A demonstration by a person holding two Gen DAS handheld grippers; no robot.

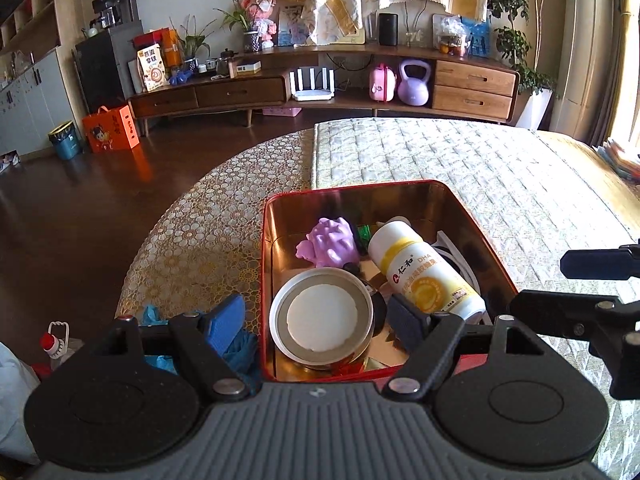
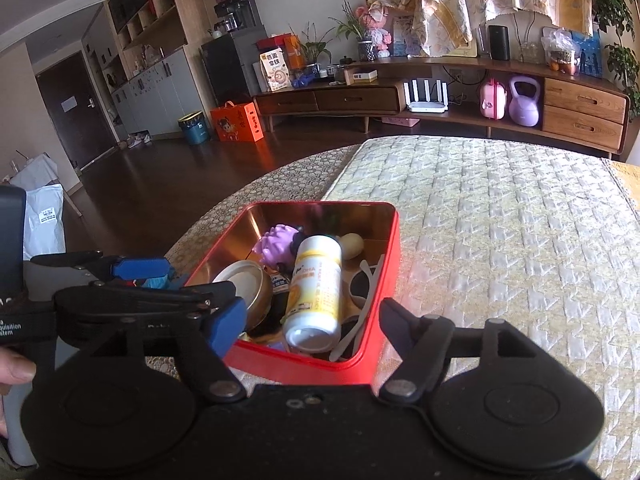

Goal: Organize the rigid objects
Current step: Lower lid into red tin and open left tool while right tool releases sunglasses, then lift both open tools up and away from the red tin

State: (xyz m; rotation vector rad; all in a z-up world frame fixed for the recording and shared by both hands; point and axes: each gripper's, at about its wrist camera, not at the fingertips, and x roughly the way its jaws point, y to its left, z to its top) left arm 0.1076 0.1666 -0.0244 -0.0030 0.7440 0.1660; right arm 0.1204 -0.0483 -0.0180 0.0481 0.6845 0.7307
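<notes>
Both tongs stand released and empty. The left gripper (image 1: 316, 316) has its blue pads wide apart, the left pad outside the tin's left wall, the right pad over the interior. The right gripper (image 2: 312, 320) also gapes; nothing lies between its fingers, which straddle the near right corner of the tin.

Container: a red rectangular metal tin with a gold interior (image 1: 352, 186), lidless, resting on a quilted cream cover (image 2: 500, 220) beside a gold circle-patterned cloth (image 1: 208, 232).

Contents, as far as visible:
- a white cylindrical plastic bottle with a yellow label (image 2: 314, 288), lying on its side, directly ahead of the right gripper. Its long axis runs away from the tongs, base nearest, cap at the far end.
- a round silver metal lid with a white inner disc (image 1: 322, 312), just ahead of the left gripper, leaning against the tin's left wall.
- a purple knobbed plastic toy (image 1: 330, 240), at the far end, beyond the lid.
- a pair of white-framed sunglasses (image 2: 362, 280), along the right wall beside the bottle.
- a small cream rounded object (image 2: 352, 245) near the far right; identity cannot be told.

Judgement: the bottle is the task's thing most recently dealt with and it sits inside the tin. The right hand is nearer to it; the left is nearer to the lid. No loose item is seen outside the tin, so the sorting appears near complete
</notes>
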